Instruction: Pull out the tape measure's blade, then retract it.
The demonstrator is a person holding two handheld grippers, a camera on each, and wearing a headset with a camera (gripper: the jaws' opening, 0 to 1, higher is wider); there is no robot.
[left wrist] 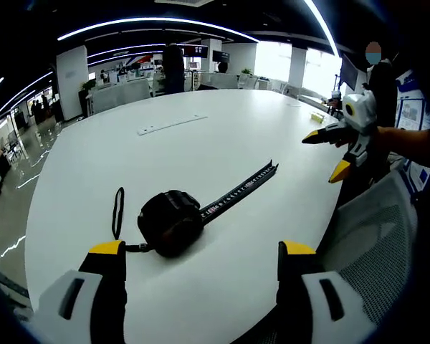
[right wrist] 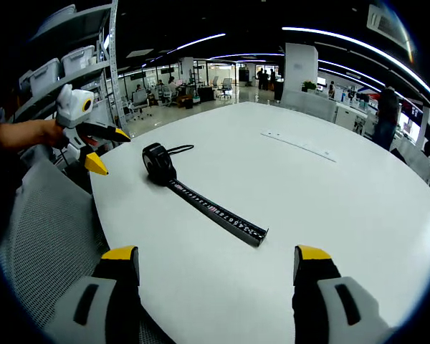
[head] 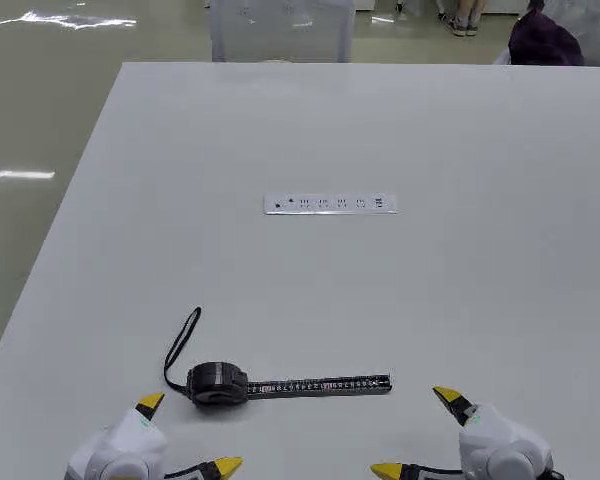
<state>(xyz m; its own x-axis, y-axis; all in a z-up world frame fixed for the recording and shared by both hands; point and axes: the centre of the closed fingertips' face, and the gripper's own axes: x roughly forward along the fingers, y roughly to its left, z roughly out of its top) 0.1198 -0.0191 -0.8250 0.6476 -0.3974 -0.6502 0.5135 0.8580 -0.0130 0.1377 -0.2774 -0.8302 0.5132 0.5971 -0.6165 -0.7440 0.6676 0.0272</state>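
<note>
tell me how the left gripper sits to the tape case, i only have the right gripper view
Observer: The left gripper view has the tape measure case just ahead, between the left gripper's open jaws, untouched.
Operator: strap in the way
Observer: There, the strap lies flat just ahead of one jaw tip, not under it.
Operator: and mine vs the blade tip
Observer: The head view puts the right gripper right of the blade tip and nearer the person, apart from it.
</note>
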